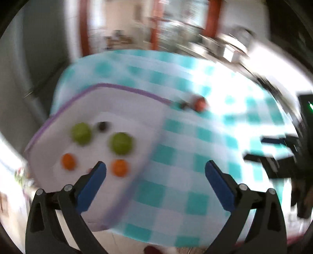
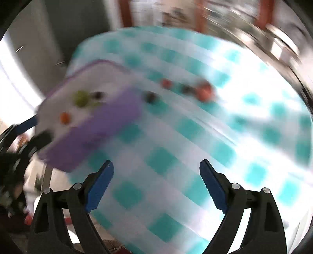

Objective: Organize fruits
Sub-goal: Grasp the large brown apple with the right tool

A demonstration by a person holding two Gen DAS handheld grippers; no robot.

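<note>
Both views are motion-blurred. A white tray with a purple rim (image 1: pixel 125 109) lies on the left of a teal-checked tablecloth (image 1: pixel 195 148). In it lie two green fruits (image 1: pixel 81 133) (image 1: pixel 120 143), two orange fruits (image 1: pixel 68 161) (image 1: pixel 119 167) and a small dark fruit (image 1: pixel 102 126). A red fruit (image 1: pixel 200 103) and a dark one (image 1: pixel 183 105) lie on the cloth beyond the tray. My left gripper (image 1: pixel 155 170) is open and empty over the tray's near right edge. My right gripper (image 2: pixel 156 169) is open and empty above the cloth; the tray (image 2: pixel 93 125) and loose red and dark fruits (image 2: pixel 204 91) lie ahead.
The table ends close below both grippers. Metal kitchenware (image 1: pixel 225 48) stands at the far right beyond the table. Red-brown posts (image 1: pixel 212 17) stand behind. The other gripper's dark body (image 1: pixel 283 154) shows at the right of the left wrist view.
</note>
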